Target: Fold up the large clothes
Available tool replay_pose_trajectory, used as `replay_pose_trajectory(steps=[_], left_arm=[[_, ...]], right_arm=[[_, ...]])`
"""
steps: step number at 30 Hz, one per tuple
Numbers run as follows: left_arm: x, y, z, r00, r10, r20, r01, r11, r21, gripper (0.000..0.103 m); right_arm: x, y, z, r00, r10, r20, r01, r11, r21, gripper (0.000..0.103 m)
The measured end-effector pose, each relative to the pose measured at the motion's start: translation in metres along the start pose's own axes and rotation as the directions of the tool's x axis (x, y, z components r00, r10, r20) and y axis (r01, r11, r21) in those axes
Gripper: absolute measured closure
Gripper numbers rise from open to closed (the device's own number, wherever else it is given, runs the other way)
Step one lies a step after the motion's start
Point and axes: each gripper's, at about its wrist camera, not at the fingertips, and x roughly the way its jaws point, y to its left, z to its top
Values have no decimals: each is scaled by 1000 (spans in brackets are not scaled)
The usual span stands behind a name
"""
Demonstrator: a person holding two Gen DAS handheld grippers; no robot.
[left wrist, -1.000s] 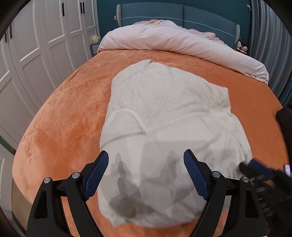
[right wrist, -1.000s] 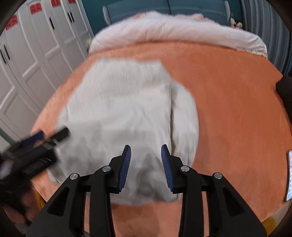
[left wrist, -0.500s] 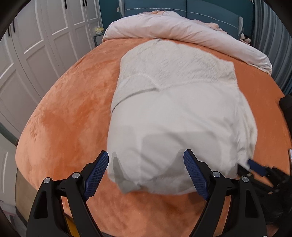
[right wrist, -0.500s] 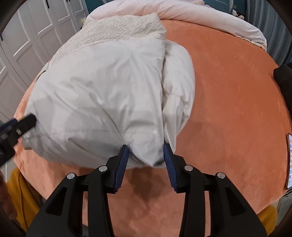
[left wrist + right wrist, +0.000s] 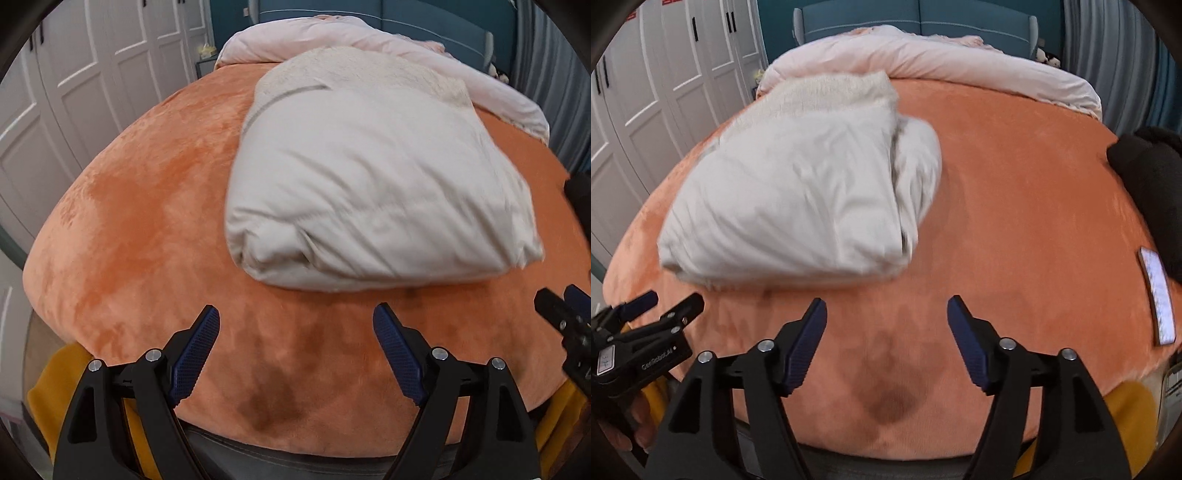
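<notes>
A bulky cream-white padded garment (image 5: 373, 184) (image 5: 798, 192) lies folded into a thick bundle on the orange bed cover (image 5: 140, 221) (image 5: 1015, 192), its fleecy lining showing at the far end. My left gripper (image 5: 295, 325) stands open over bare cover, short of the bundle's near edge, with nothing between its fingers. My right gripper (image 5: 886, 314) is off the garment too, just in front of its near right corner; its jaws are opening and hold nothing. Each gripper shows at the edge of the other's view: the right gripper (image 5: 565, 317), the left gripper (image 5: 661, 310).
A pale pink duvet (image 5: 942, 62) is heaped along the head of the bed before a blue headboard (image 5: 916, 14). A phone (image 5: 1158, 295) and a black garment (image 5: 1148, 166) lie at the bed's right edge. White wardrobe doors (image 5: 74, 74) stand left. A person's yellow sleeves (image 5: 55, 380) show below.
Both grippers drew back toward the foot of the bed and sank. The right gripper let go of the garment's corner and opened. The bundle now lies free ahead of both.
</notes>
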Motion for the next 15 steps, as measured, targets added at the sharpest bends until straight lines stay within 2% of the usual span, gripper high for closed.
replay_pose_trajectory(steps=[2,6,9,15], left_arm=[[4,-5,-7,1000,21,-5,-21,1000,10,20],[9,-7,-17,1000,14,-21,-14,1000,-2,20],[8,-9,-24,1000,23,-11,-23,1000,11,20],[11,-11,-34,999,36,-11,-36,999,18,20]], right_arm=[[4,8,-13,1000,-17,-7,16,1000,-13,35],[2,15,-27,1000,-24,-13,24,999,-25,33],[3,23,-33,1000,-20,-13,19,999,-39,25],[8,39,-44,999,-16,-29,13,997,-81,25]])
